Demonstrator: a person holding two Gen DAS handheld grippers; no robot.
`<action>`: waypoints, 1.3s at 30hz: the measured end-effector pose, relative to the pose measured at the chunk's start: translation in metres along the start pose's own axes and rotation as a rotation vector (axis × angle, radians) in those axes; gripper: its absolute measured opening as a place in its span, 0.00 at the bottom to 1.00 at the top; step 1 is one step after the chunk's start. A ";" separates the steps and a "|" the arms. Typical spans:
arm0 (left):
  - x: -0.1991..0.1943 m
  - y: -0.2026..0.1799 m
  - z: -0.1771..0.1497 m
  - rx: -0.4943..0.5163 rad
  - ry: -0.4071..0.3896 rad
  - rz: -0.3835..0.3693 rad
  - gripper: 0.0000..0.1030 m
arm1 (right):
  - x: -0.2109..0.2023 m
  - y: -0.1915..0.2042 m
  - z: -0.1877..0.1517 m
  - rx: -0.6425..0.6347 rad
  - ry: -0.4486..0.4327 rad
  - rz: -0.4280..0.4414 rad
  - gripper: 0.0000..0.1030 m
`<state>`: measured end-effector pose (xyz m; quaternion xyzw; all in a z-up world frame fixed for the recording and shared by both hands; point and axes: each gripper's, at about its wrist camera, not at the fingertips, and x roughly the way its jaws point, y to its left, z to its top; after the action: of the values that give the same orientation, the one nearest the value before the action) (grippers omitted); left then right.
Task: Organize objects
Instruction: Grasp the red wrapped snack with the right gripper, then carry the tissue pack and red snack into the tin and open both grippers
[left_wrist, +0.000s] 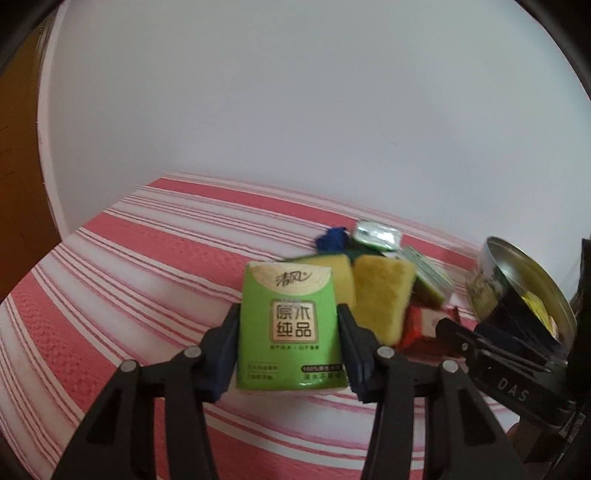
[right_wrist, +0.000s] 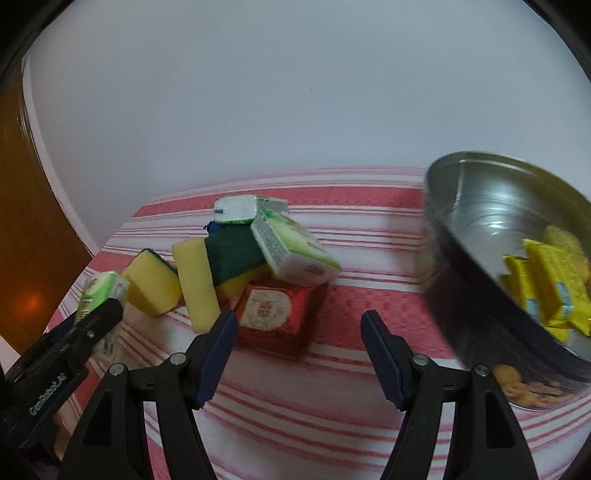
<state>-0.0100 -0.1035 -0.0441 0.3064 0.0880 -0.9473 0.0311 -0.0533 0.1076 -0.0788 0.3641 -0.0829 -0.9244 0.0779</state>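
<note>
Bare striped cloth ahead of right gripper, sponge-and-packet pile left, round tin blocking right

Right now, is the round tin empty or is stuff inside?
Not empty. The round tin has no lid on, and yellow packets lie inside it.

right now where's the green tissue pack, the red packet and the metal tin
green tissue pack (left_wrist: 291, 325): left wrist view, front label.
red packet (right_wrist: 271, 314): right wrist view, round emblem.
metal tin (right_wrist: 491, 206): right wrist view, inner wall.
</note>
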 end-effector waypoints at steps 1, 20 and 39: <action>0.001 0.003 0.001 -0.005 -0.007 0.012 0.48 | 0.006 0.002 0.002 0.003 0.019 0.004 0.69; 0.002 0.016 0.002 -0.055 -0.030 0.055 0.48 | 0.008 0.008 0.002 -0.063 0.060 0.016 0.51; -0.023 -0.080 0.007 0.078 -0.136 -0.059 0.48 | -0.095 -0.048 0.004 -0.114 -0.326 0.003 0.51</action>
<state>-0.0044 -0.0261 -0.0131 0.2396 0.0577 -0.9692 -0.0030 0.0086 0.1739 -0.0230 0.2044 -0.0426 -0.9743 0.0851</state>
